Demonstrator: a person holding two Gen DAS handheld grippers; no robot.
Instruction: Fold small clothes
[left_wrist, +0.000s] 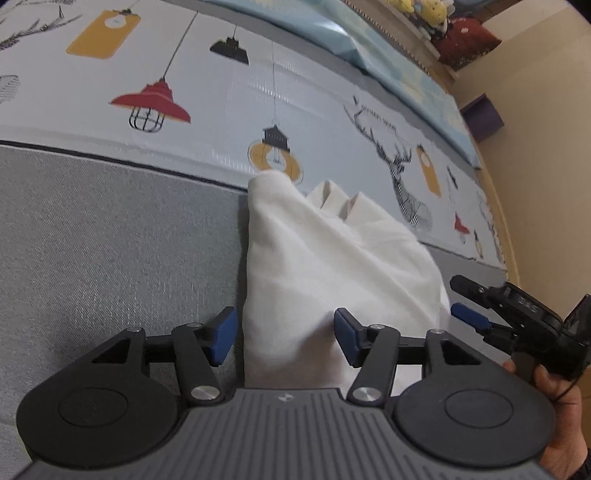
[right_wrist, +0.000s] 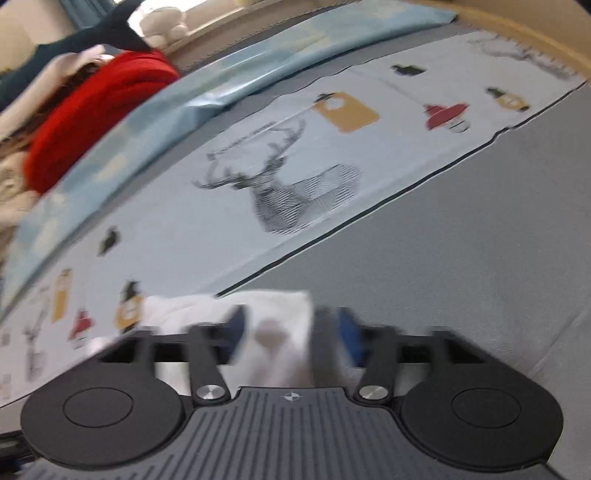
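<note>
From the left wrist, the left gripper (left_wrist: 284, 338) stood released, its fingers straddling the near edge of the white garment (left_wrist: 332, 258) on the grey bed (left_wrist: 110, 240). From the right wrist, blurred, the right gripper (right_wrist: 291, 338) spread wide over the cloth.

I am looking at a home bedroom — the rig is working over a bed. A grey mattress surface (left_wrist: 110, 240) is lying under a pale sheet printed with lamps and deer (left_wrist: 295, 110), and a light blue quilt (left_wrist: 332, 33) is running along the far side. Yellow stuffed toys (left_wrist: 424, 9) and a red plush (right_wrist: 92, 110) are sitting on a ledge by the wall — children's things, nothing commercial. A plain beige wall (left_wrist: 546, 129) is closing off the side.
</note>
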